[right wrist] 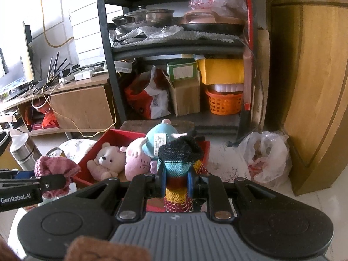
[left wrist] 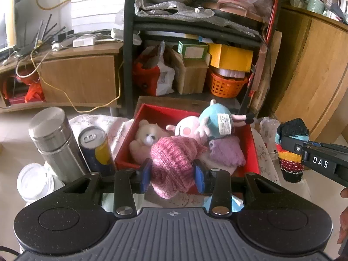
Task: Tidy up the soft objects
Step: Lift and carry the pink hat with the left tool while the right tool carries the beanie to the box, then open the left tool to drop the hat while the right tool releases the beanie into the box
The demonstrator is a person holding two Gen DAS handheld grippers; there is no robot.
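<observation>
Sagging limply, the pink knitted hat (left wrist: pixel 171 165) is pinched mid-bunch by the left gripper (left wrist: pixel 173 175), hanging above the red box (left wrist: pixel 252 143) of plush toys (left wrist: pixel 195 128); light and squashy. The right gripper (right wrist: pixel 176 181) clamps a striped sock (right wrist: pixel 179 169).

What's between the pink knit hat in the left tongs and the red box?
Nothing visible in the gap: the pink knit hat hangs at the red box near rim. The box is already crowded, though: teddy bear, pig plush, blue plush and purple knit fill most of it.
</observation>
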